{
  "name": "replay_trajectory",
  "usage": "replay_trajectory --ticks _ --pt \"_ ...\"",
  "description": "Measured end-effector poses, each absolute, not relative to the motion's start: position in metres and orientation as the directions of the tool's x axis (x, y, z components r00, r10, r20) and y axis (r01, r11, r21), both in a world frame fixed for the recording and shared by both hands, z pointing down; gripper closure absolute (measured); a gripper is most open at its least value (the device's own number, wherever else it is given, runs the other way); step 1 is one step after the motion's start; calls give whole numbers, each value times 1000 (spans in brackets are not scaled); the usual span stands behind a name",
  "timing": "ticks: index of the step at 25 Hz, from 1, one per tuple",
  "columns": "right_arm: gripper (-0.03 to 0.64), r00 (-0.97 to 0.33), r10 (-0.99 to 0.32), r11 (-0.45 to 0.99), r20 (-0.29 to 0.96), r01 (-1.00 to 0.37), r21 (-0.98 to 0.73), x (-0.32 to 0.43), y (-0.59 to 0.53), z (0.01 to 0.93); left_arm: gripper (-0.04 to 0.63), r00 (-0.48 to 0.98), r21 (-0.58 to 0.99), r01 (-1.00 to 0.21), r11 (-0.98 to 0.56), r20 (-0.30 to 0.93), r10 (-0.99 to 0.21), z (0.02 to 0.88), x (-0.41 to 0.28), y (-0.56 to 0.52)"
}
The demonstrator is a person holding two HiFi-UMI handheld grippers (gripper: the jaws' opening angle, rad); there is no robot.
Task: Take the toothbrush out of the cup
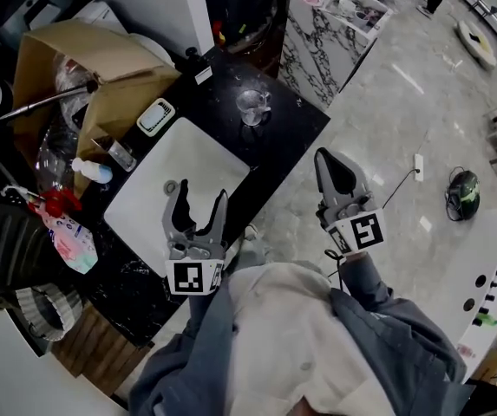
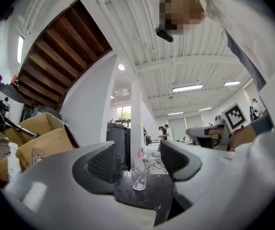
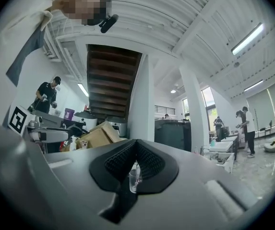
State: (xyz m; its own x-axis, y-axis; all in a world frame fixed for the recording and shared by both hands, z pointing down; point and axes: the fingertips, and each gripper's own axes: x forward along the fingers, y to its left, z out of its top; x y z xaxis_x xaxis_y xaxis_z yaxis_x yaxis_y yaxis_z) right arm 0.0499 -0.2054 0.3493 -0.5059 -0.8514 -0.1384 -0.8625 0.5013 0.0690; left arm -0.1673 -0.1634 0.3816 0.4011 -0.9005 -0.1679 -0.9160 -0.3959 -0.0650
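Here, a black marble counter (image 1: 296, 124) holds a white rectangular sink (image 1: 187, 159), with a brown cardboard box (image 1: 101, 68) alongside. The left gripper (image 1: 200, 193) hangs over the sink, jaws wide and empty. The right gripper (image 1: 326, 161) is off the counter edge, jaws pressed together and empty. A clear plastic cup (image 1: 252, 107) stands beyond the sink, only bare counter between it and the grippers, with a thin toothbrush (image 2: 143, 172) leaning inside.

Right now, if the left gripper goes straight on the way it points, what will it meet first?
Probably the clear cup, which the left gripper frames between open jaws, beyond the sink. Depth is unclear.

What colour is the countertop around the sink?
The countertop is black, clearest in the head view.
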Motion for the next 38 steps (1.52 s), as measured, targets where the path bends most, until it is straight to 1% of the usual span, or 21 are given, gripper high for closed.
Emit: replay_trajectory --ticks 6,11,18,22,24,31,38 --pt "612 -493 -862 487 -118 -870 78 41 -228 348 282 438 -67 -899 -433 -167 -883 386 -170 -195" --pt "612 -498 -861 494 -103 -867 62 48 -240 354 282 451 -32 -892 -451 -136 -882 383 -153 -209" --pt "612 -529 -838 531 -135 -847 25 62 -263 354 282 442 -76 -897 -435 -127 -888 383 -124 -230" --pt "612 -551 -825 552 -129 -834 31 66 -276 358 282 437 -75 -899 -431 -124 -891 385 -111 -240" --pt "612 -552 -823 554 -134 -832 28 69 -281 358 282 431 -75 -902 -425 -107 -896 389 -110 -244" --pt "612 -557 -819 560 -140 -828 16 68 -296 359 282 408 -75 -912 -402 -105 -907 389 -114 -254" --pt "612 -563 -815 566 -140 -824 16 65 -302 360 282 430 -99 -901 -422 -85 -899 395 -106 -262"
